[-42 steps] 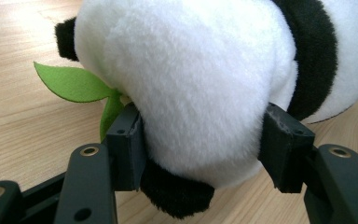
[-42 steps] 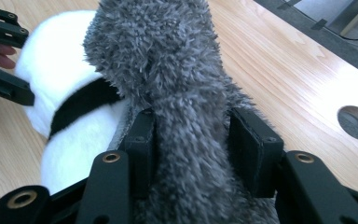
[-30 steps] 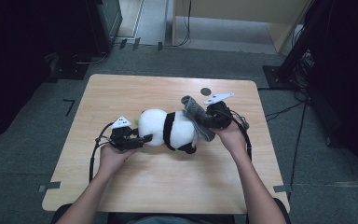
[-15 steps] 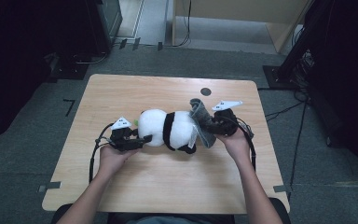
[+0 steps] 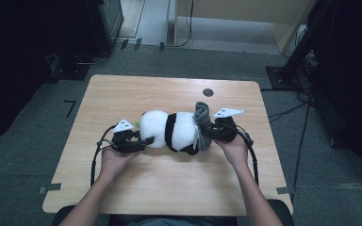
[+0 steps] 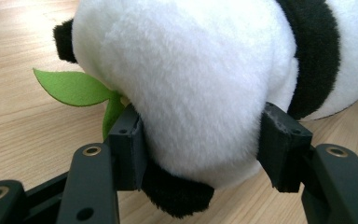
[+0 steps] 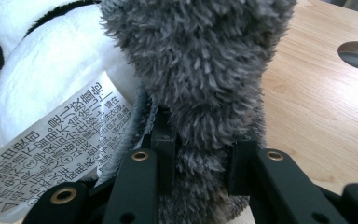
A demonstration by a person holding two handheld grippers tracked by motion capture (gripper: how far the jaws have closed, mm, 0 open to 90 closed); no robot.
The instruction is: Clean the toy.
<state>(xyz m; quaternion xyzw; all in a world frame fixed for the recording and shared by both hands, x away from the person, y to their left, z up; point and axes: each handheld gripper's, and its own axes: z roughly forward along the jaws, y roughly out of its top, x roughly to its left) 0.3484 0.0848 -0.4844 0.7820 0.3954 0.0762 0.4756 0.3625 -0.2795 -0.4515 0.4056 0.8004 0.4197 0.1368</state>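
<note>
I have the panda toy (image 5: 172, 132) lying on its side across the middle of the desk (image 5: 169, 188), its long axis running left to right between my two hands. My left tool (image 5: 131, 141) pinches the white head end, pads sunk into the plush. My right tool (image 5: 211, 134) is at the opposite end, its jaws having just been closing on the grey fuzzy sock (image 5: 201, 115), which sits squeezed between them and stands up against the toy's rear beside the printed label (image 7: 51, 149). The sock therefore lies on the right tool's side, so I judge pulling it on falls to that hand.
</note>
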